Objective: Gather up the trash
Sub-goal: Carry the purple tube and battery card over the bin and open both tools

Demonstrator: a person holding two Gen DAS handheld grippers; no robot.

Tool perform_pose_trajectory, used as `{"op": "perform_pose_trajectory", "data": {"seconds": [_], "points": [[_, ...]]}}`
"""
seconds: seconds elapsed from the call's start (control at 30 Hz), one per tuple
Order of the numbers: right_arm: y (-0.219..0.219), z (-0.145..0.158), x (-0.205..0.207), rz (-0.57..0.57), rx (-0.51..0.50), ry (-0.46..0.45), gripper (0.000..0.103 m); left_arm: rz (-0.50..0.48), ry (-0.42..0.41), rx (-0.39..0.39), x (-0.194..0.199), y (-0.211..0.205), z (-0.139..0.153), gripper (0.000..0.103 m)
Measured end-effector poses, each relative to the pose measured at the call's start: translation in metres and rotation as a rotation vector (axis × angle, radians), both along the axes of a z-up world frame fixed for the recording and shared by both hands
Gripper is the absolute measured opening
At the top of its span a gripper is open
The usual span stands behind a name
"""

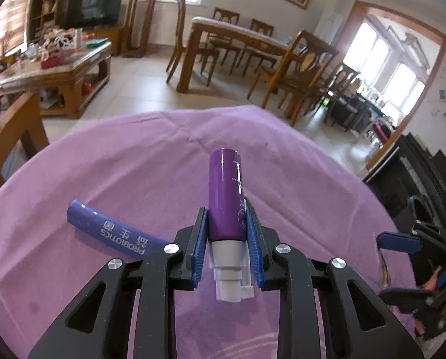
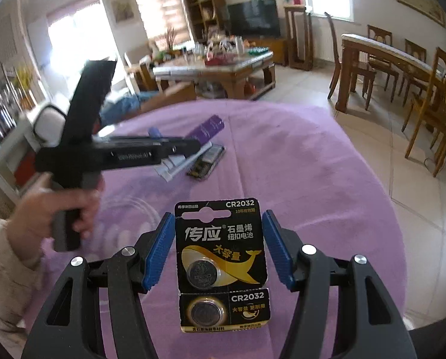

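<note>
My left gripper (image 1: 226, 224) is shut on a purple tube with a white cap (image 1: 226, 197), held above the purple tablecloth (image 1: 297, 185). The same tube (image 2: 206, 130) shows in the right wrist view, in the left gripper (image 2: 193, 146). A blue PROBIOTICS sachet (image 1: 109, 230) lies on the cloth to its left. My right gripper (image 2: 220, 236) is open around a black CR2032 coin-battery card (image 2: 221, 257) that lies on the cloth between its fingers, apart from both pads. A dark flat packet (image 2: 208, 158) lies on the cloth under the left gripper.
The round table's edge (image 2: 381, 185) drops to a tiled floor. A wooden dining table with chairs (image 1: 253, 42) and a cluttered coffee table (image 1: 58, 62) stand beyond. The right gripper (image 1: 402, 242) shows at the right edge of the left wrist view.
</note>
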State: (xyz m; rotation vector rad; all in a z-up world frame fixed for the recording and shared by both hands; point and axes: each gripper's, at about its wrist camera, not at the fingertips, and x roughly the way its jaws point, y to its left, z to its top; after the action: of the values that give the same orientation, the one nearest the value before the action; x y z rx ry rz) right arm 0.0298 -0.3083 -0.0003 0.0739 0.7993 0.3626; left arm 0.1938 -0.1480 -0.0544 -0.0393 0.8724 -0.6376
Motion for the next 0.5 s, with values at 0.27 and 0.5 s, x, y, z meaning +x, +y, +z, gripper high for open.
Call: {"op": "perform_pose_trajectory", "data": {"seconds": [0.27, 0.5], "points": [[-0.031, 0.019, -0.026, -0.068, 0.092, -0.067, 0.059, -0.032, -0.091, -0.118, -0.025, 0.001, 0.031, 0.026], [-0.084, 0.038, -0.070, -0.176, 0.158, -0.153, 0.059, -0.153, -0.115, -0.176, -0.073, -0.042, 0.052, 0.026]]}}
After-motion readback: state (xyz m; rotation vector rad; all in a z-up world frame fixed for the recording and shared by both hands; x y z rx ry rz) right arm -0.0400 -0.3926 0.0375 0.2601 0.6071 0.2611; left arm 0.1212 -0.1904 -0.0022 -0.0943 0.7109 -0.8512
